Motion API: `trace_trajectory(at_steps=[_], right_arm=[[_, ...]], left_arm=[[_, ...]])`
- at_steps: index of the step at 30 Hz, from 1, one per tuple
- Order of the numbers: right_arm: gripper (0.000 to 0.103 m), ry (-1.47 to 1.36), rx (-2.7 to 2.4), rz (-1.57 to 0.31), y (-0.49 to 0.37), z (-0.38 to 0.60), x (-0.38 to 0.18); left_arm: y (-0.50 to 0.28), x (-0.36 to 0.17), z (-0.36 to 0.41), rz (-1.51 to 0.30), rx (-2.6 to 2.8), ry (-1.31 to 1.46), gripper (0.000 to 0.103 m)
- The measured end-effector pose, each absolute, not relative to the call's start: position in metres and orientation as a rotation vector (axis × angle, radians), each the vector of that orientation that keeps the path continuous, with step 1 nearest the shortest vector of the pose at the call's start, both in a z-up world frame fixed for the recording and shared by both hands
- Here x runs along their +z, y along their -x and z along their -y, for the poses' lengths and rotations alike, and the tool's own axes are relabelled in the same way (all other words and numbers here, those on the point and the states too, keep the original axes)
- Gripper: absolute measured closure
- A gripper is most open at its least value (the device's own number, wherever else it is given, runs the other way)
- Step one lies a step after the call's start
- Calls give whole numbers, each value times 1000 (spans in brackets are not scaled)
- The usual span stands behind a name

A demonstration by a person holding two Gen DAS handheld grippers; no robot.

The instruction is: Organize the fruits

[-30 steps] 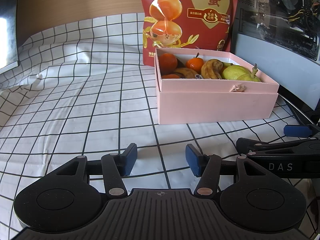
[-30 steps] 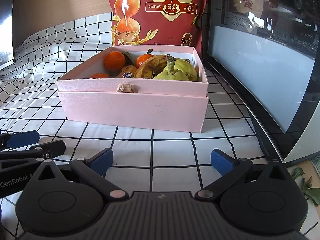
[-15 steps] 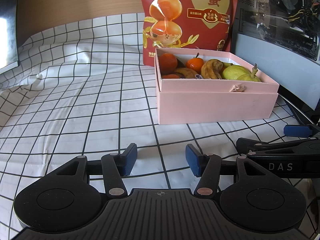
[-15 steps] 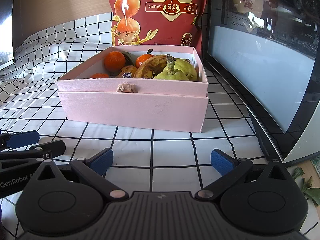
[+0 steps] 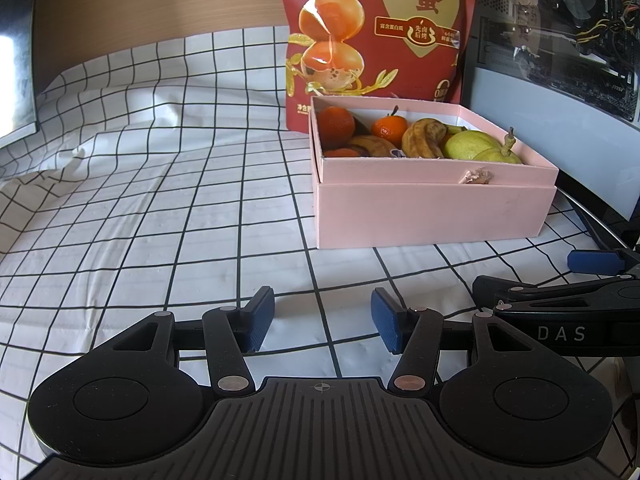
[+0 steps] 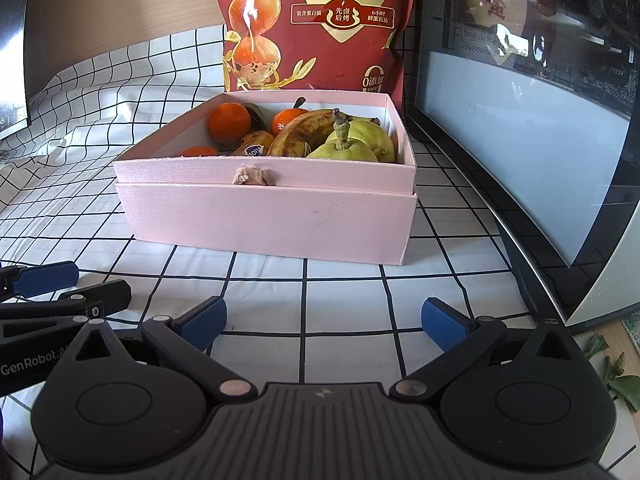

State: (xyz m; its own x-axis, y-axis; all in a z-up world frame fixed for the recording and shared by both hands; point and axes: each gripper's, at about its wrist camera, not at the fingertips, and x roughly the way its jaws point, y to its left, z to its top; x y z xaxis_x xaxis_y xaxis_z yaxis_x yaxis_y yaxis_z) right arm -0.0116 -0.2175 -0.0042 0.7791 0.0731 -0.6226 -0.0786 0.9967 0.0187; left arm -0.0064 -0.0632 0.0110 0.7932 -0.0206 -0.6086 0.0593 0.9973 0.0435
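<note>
On the checked cloth (image 5: 160,216) covering the table, nothing has shifted since a second ago: both tongs hover in the same places, the pink box (image 6: 272,216) and its fruit lie just as they did, and the gaps between the blue pads are unchanged.

Writing is plentiful. A tall red bag (image 6: 320,24) stands upright right behind the box, printed with large gold Chinese characters, among them 蛋, a small emblem reading 先卤后烤, and a "0添加" mark near its lower right; halved orange-yolked eggs are pictured down its left side. One banana (image 6: 252,145) wears a blue sticker whose letters look like "SOFI", partly hidden. The left tongs' body, seen from the right wrist camera, reads "GenRobot.A…", cut off; the right tongs' body, seen from the left wrist camera, shows "DAS".

The left tongs (image 5: 322,320) are spread with only cloth between the pads, and the right tongs (image 6: 322,322) are spread wider, also empty. Each hangs short of the box's near wall, the two side by side and close together.

Inside the box lie tangerines (image 6: 229,122), browned bananas (image 6: 304,132) and green pears (image 6: 352,142), the pears toward the right end, tangerines toward the left. A small frayed ribbon tab (image 6: 252,175) sits on the front rim. A dark glass-sided computer case (image 6: 540,128) stands just right of the box, and some green leaves (image 6: 616,372) lie at the far right edge.
</note>
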Motion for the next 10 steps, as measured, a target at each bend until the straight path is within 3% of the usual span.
trace_trajectory(at_steps=[10], right_arm=[[0,8,82,-673,12,218,-4]], left_arm=[[6,11,63,-653,-42,-63,44]])
